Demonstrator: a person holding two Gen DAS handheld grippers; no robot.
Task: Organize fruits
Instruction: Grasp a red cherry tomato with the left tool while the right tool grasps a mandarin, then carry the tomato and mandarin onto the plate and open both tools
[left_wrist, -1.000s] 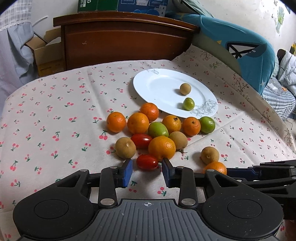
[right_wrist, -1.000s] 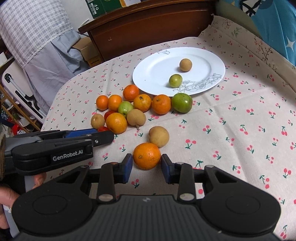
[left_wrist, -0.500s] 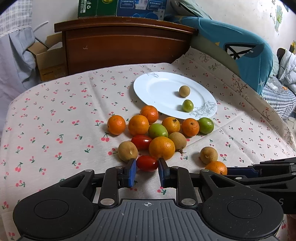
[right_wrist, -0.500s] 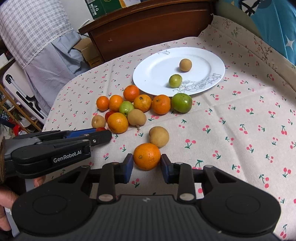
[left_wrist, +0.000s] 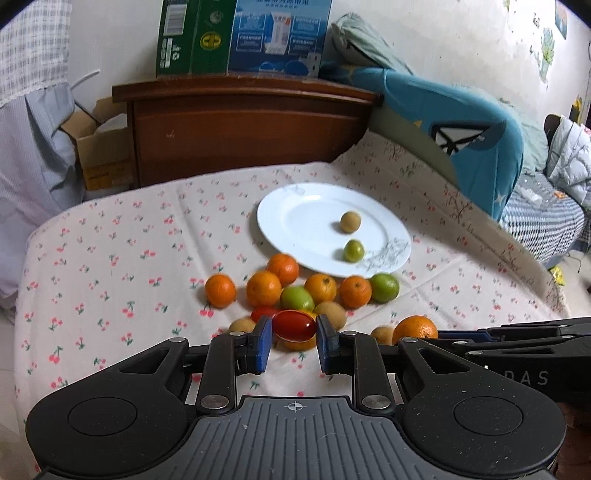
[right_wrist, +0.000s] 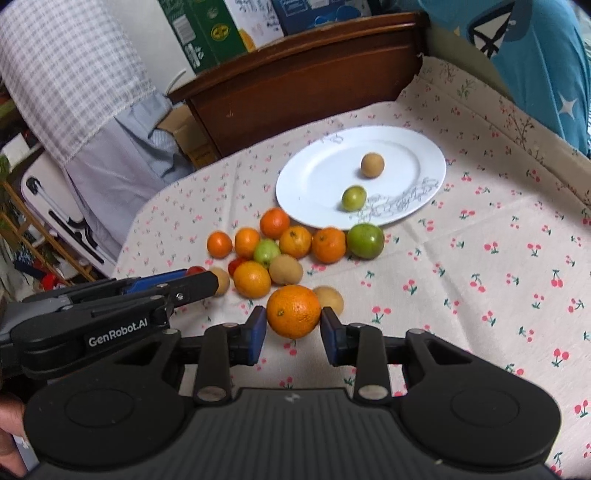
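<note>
On the cherry-print tablecloth (left_wrist: 110, 266) covering the counter, loose fruit sits in a cluster just in front of the white plate (left_wrist: 295, 221).

Left gripper (left_wrist: 293, 330): clamped on a red cherry tomato (left_wrist: 294, 325), blue pads pressing both ends, tomato raised over the pile.

Right gripper (right_wrist: 293, 325): closed on an orange (right_wrist: 293, 311), pads against its sides; a tan round fruit (right_wrist: 330, 299) sits just behind it.

Plate holds two items, well apart from the rim: a tan round fruit (right_wrist: 372, 165) and a small green fruit (right_wrist: 353, 198).

Cluster: several mandarins, a green fruit (right_wrist: 365, 240) touching the plate edge, a second cherry tomato (left_wrist: 263, 313) partly hidden behind the left gripper's pad.

Wooden headboard (left_wrist: 240, 125) stands behind the counter, cardboard boxes (left_wrist: 240, 37) on top.
</note>
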